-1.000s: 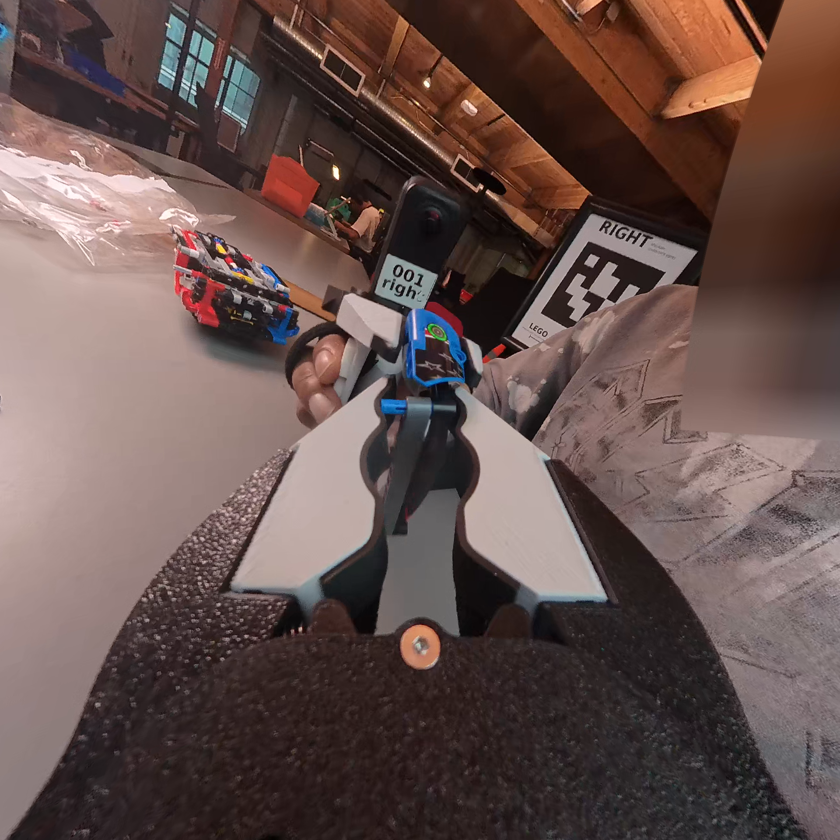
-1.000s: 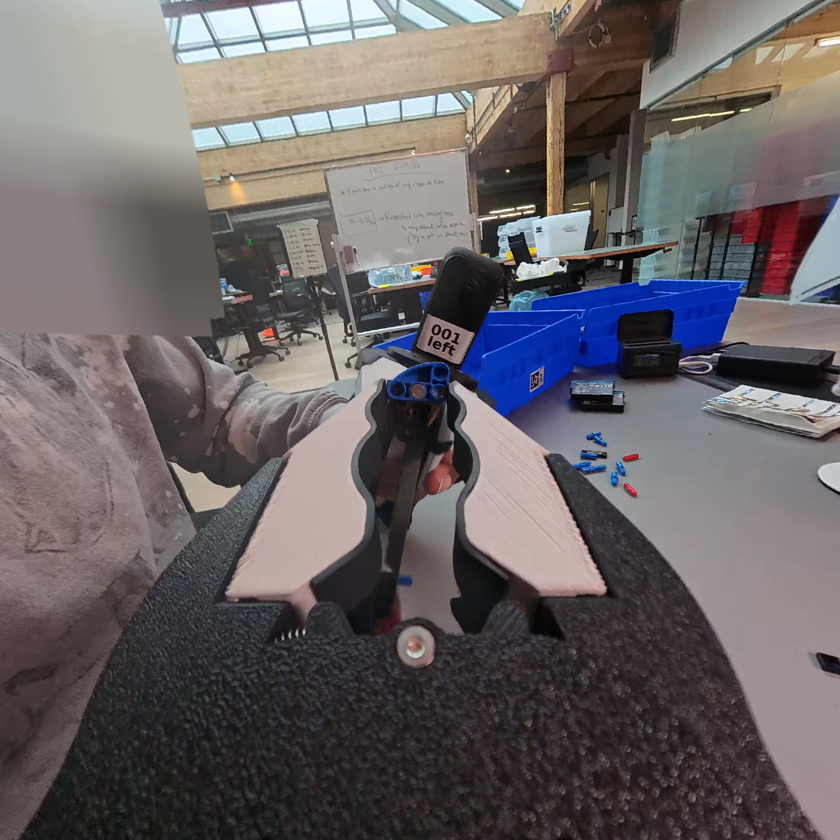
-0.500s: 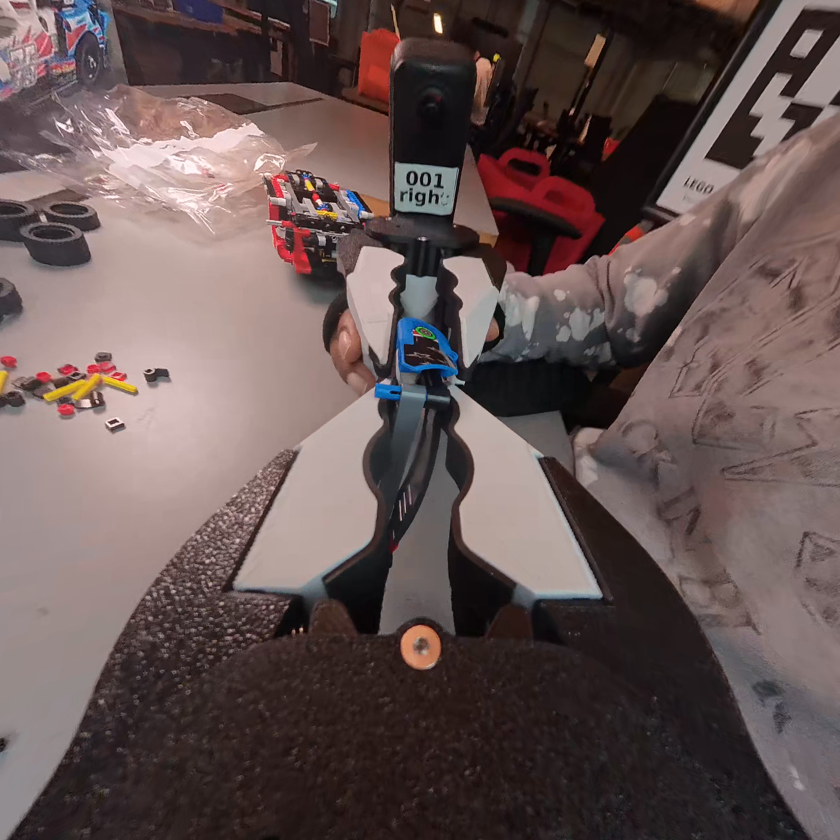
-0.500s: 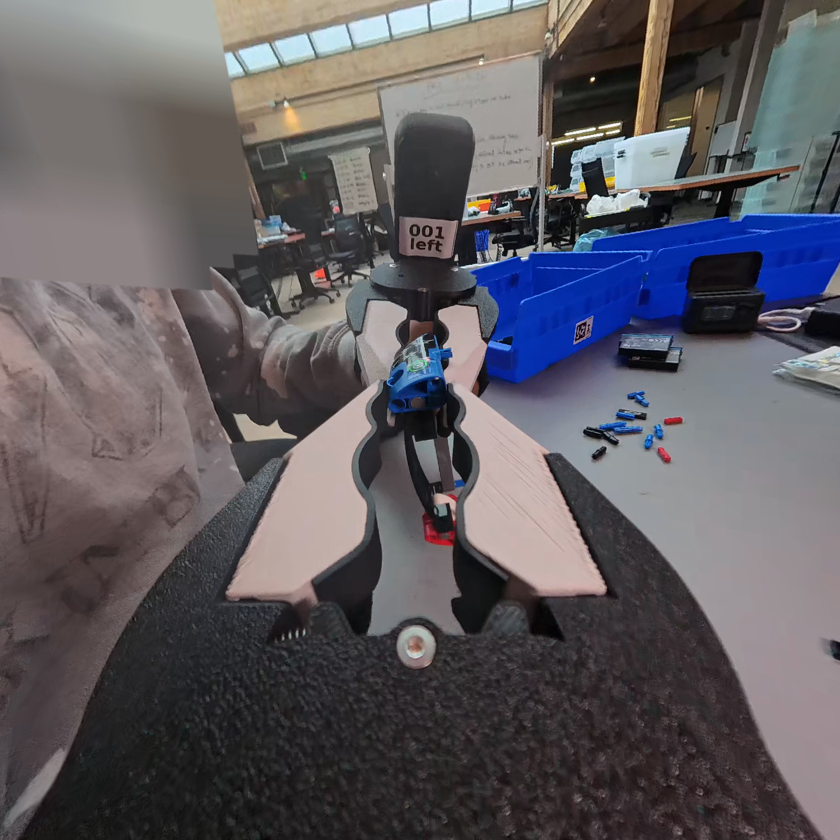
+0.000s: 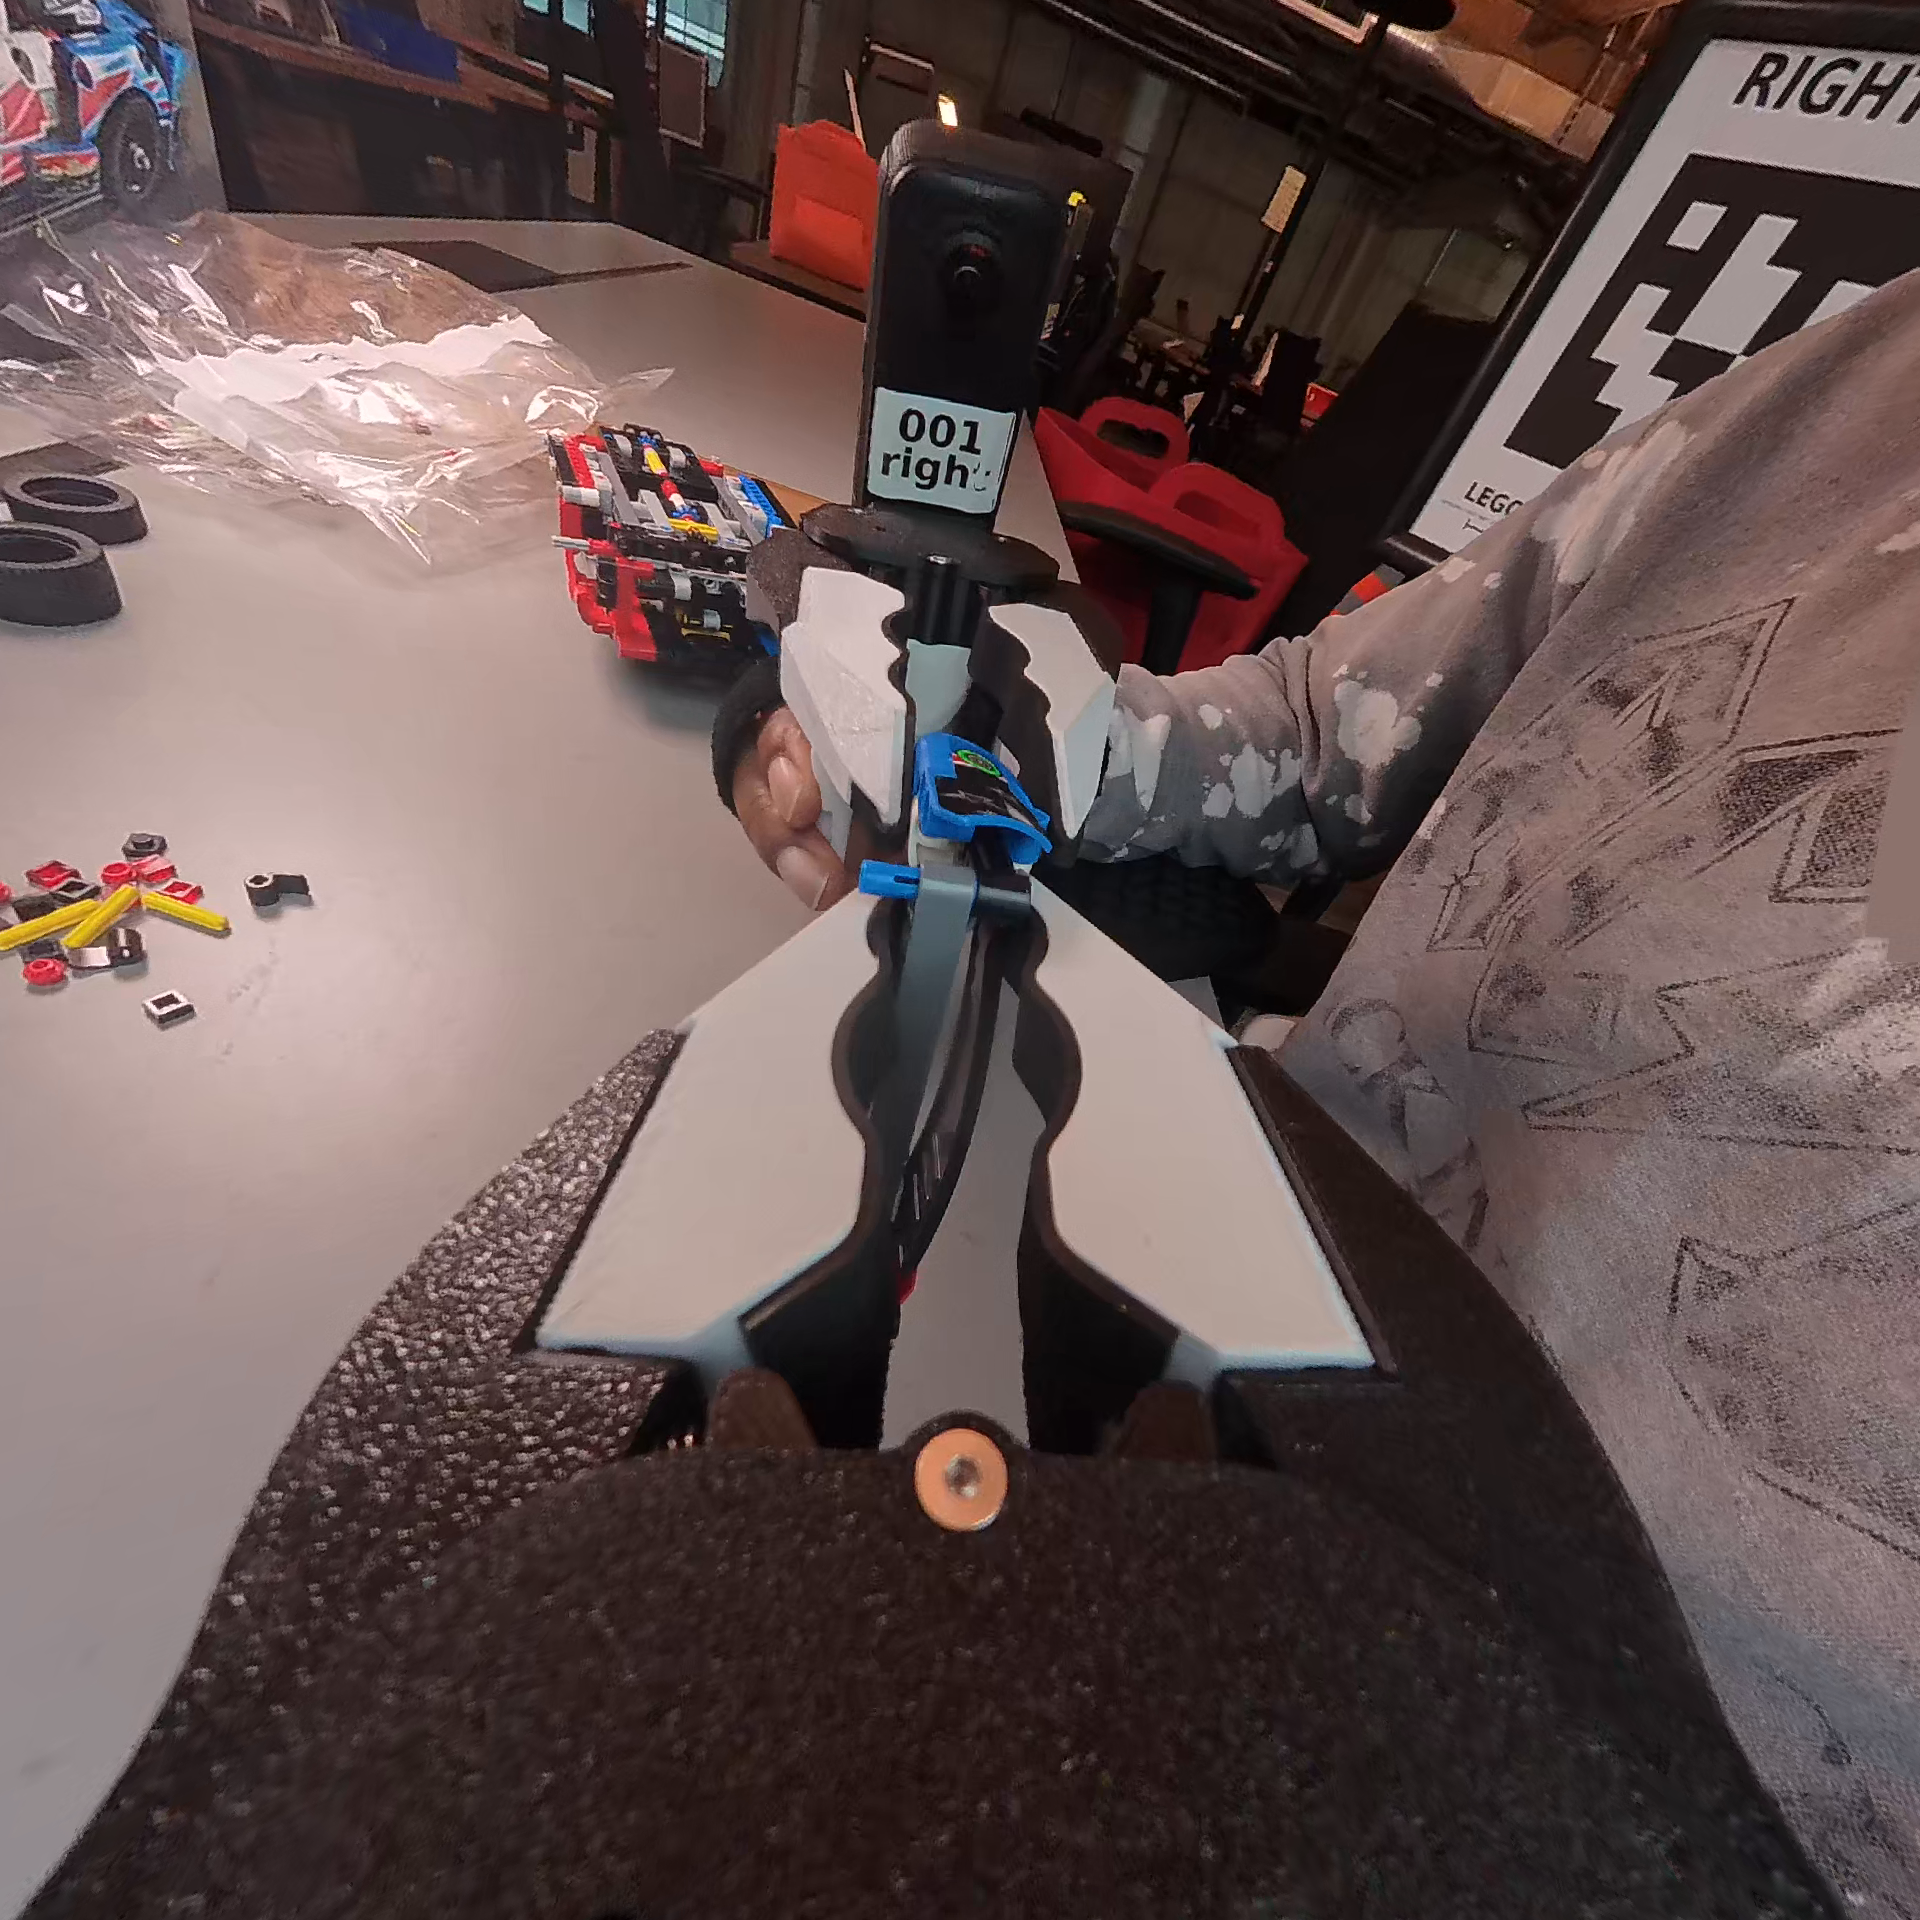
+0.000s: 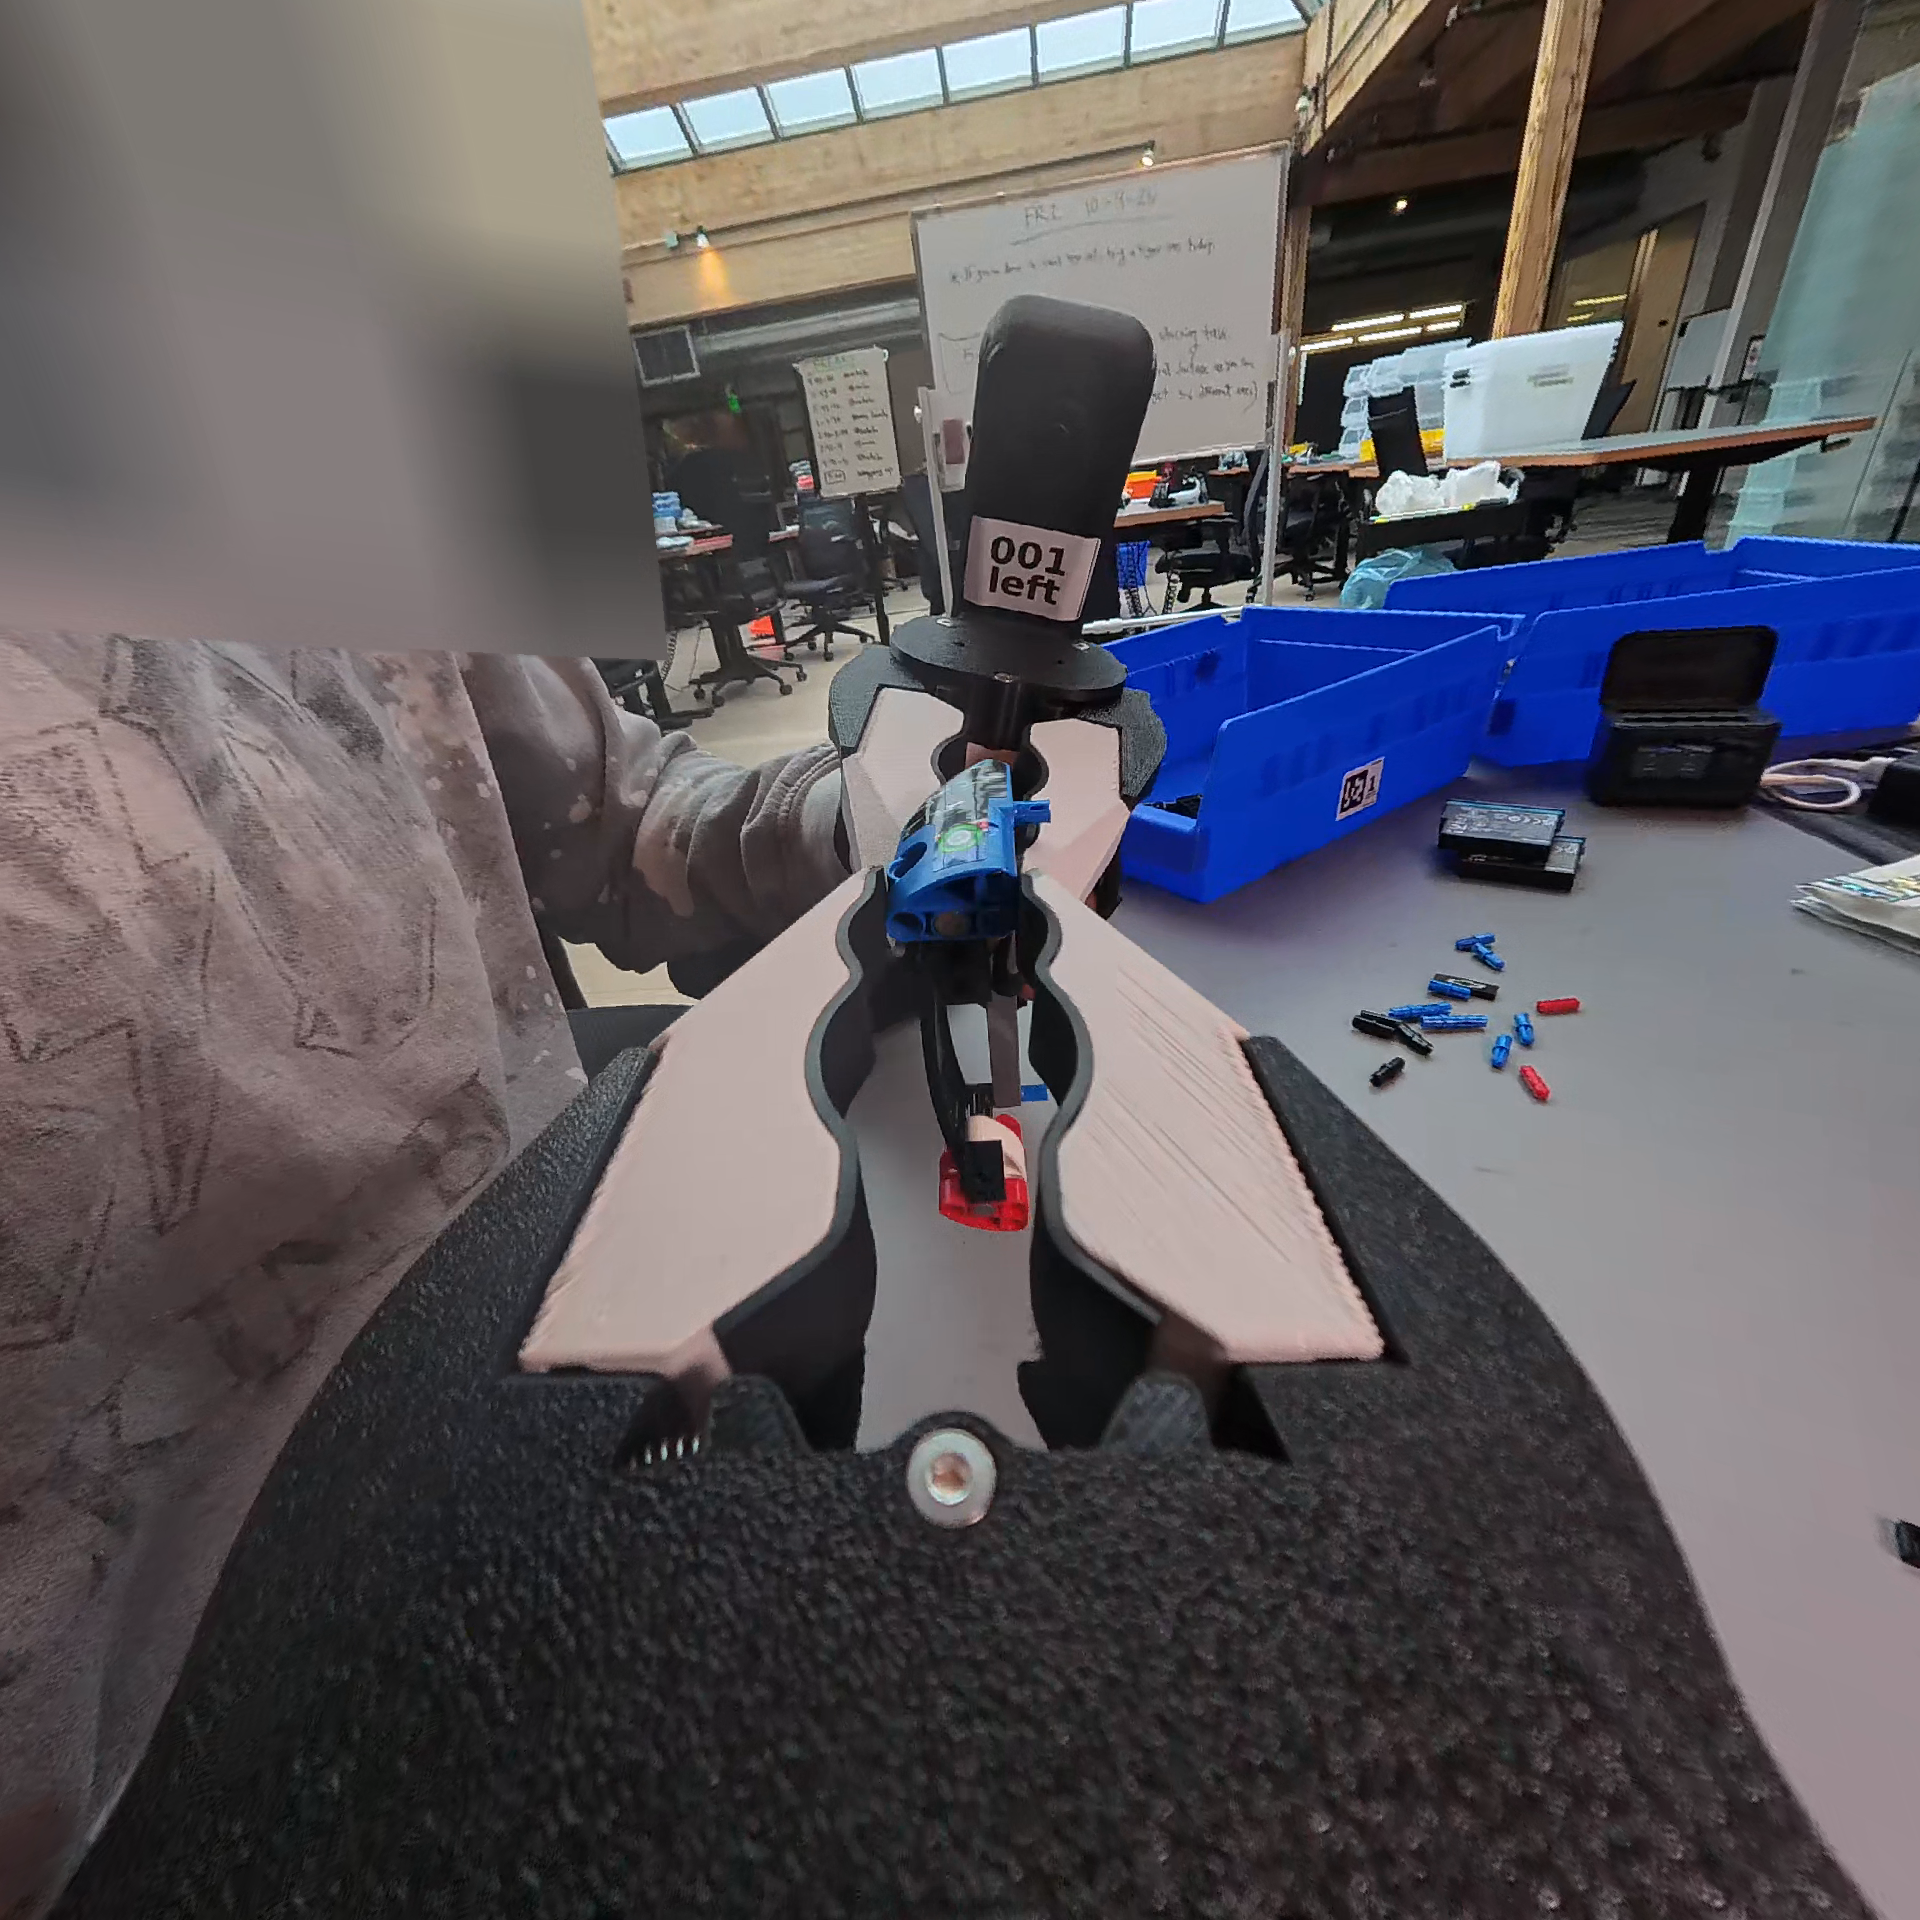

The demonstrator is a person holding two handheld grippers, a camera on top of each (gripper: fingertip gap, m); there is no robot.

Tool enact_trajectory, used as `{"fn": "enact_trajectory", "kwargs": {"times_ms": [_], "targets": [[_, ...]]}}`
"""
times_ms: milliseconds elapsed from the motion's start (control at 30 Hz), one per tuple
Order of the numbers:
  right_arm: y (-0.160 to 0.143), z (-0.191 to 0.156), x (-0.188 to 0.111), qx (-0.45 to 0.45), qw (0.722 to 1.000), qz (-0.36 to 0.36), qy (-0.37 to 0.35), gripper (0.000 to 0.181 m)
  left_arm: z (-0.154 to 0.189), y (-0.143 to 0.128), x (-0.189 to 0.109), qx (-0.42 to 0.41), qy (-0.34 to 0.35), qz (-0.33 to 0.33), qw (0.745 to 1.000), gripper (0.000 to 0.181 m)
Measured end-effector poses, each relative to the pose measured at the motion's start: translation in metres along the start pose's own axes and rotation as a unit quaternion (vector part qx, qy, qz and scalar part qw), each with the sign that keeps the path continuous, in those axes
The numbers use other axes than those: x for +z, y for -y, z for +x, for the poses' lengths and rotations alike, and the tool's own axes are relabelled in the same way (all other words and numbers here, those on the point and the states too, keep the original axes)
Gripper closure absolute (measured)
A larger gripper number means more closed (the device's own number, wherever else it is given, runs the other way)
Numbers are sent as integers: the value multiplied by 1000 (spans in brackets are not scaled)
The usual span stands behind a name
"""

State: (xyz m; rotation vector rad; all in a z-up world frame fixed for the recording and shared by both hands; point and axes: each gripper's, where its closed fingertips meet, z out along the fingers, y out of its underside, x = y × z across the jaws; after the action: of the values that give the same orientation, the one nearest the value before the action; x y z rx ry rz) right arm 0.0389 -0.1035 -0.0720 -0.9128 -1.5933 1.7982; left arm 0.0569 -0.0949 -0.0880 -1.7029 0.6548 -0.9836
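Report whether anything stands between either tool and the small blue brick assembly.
Nothing visible does. The left tool and the right tool face each other tip to tip, and each is shut directly on the brick assembly, held above the table.

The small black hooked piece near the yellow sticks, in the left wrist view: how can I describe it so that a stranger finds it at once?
Start from the grey table and find the pile of loose red, black and yellow parts at its left edge. Just right of that pile, lying apart, is the small black hooked piece. Unlike the flat square tile closer to the camera, it is curved, with a round eye.
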Motion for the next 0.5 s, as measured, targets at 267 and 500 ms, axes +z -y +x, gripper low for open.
{"fn": "enact_trajectory", "kwargs": {"times_ms": [267,500], "targets": [[-2,1,-6,-9,1000,-17,2,157,-3,0,4,13,14,-10,1000,168],[-7,-1,-9,-39,998,-40,0,157,-3,-4,6,80,44,-39,995,167]]}}
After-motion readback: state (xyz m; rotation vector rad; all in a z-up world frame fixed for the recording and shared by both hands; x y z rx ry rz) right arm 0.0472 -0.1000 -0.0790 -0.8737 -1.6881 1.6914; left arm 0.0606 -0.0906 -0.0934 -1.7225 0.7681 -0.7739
